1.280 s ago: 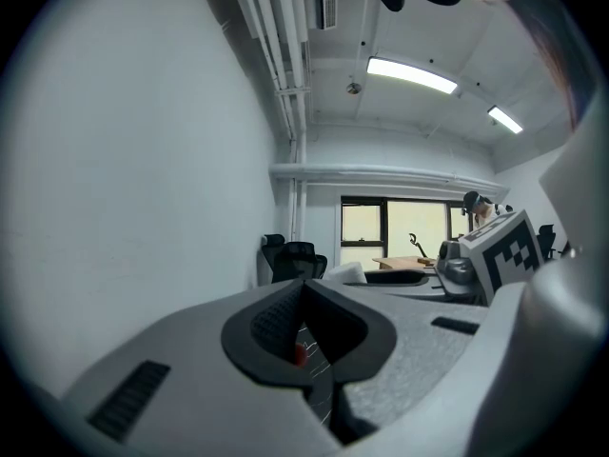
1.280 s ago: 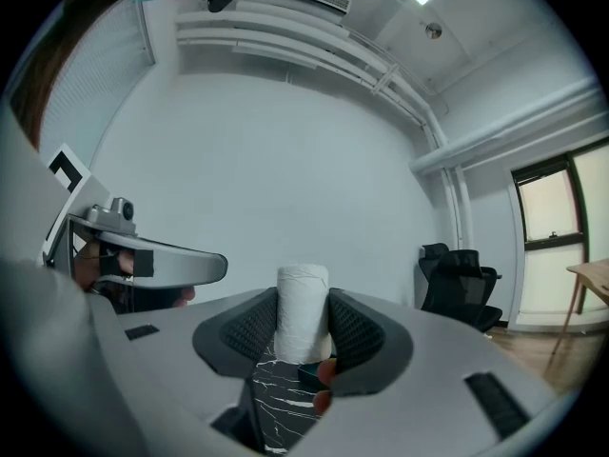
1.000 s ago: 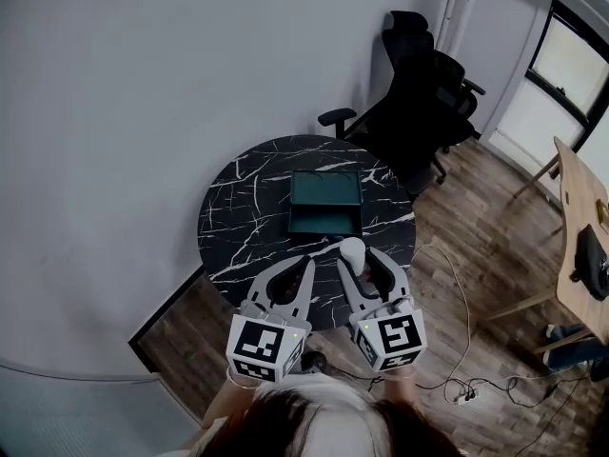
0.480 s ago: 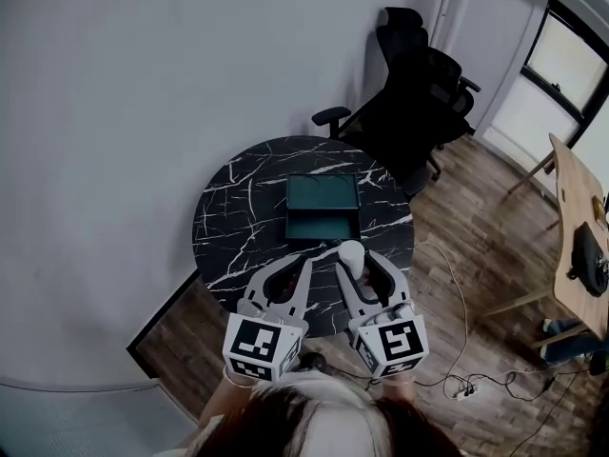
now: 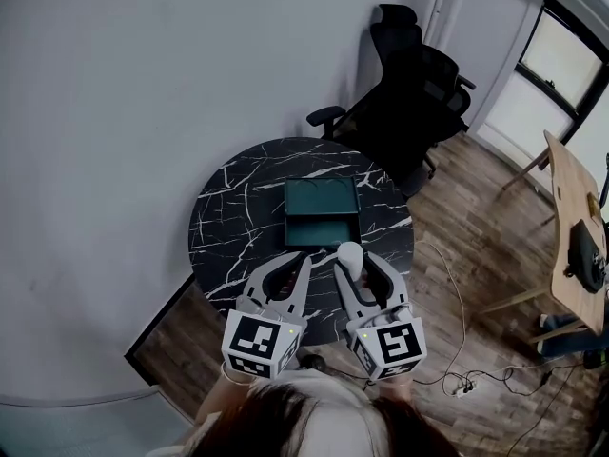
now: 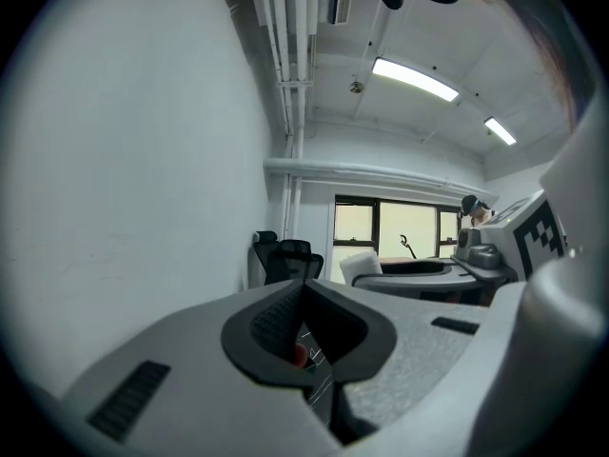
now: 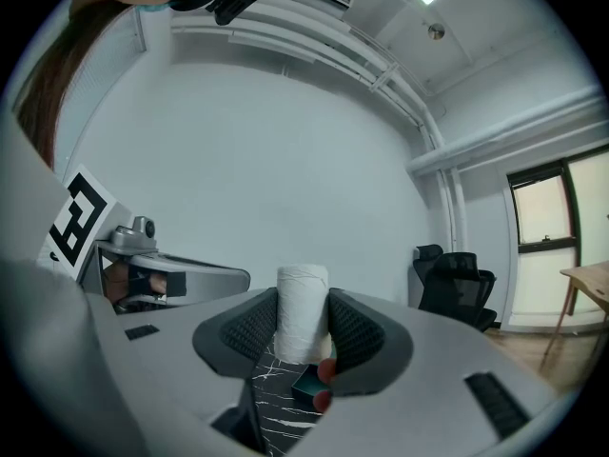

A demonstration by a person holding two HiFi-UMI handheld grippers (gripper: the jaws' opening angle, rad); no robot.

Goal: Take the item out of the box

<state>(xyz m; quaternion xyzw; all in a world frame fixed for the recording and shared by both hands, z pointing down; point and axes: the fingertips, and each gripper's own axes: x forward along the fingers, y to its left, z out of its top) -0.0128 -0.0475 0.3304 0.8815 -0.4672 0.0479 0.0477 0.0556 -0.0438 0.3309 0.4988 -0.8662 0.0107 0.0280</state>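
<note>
On the round black marble table (image 5: 238, 219) an open dark green box (image 5: 324, 213) lies with its lid folded back; its inside looks empty. My right gripper (image 5: 352, 261) hovers above the table's near edge, just in front of the box, shut on a white cylindrical roll (image 5: 350, 253). In the right gripper view the white roll (image 7: 303, 314) stands upright between the ribbed pads of the right gripper (image 7: 303, 336), with the green box (image 7: 306, 385) below. My left gripper (image 5: 304, 262) hangs beside it, jaws together with nothing between them; the left gripper (image 6: 304, 298) points over the table.
Black office chairs (image 5: 411, 89) stand behind the table against the white wall. A wooden table (image 5: 571, 231) is at the right edge. Cables and a power strip (image 5: 466, 381) lie on the wooden floor to the right of me.
Hardly anything: the head view has shifted slightly, and both grippers hold about the same place with the white roll still in the right one.
</note>
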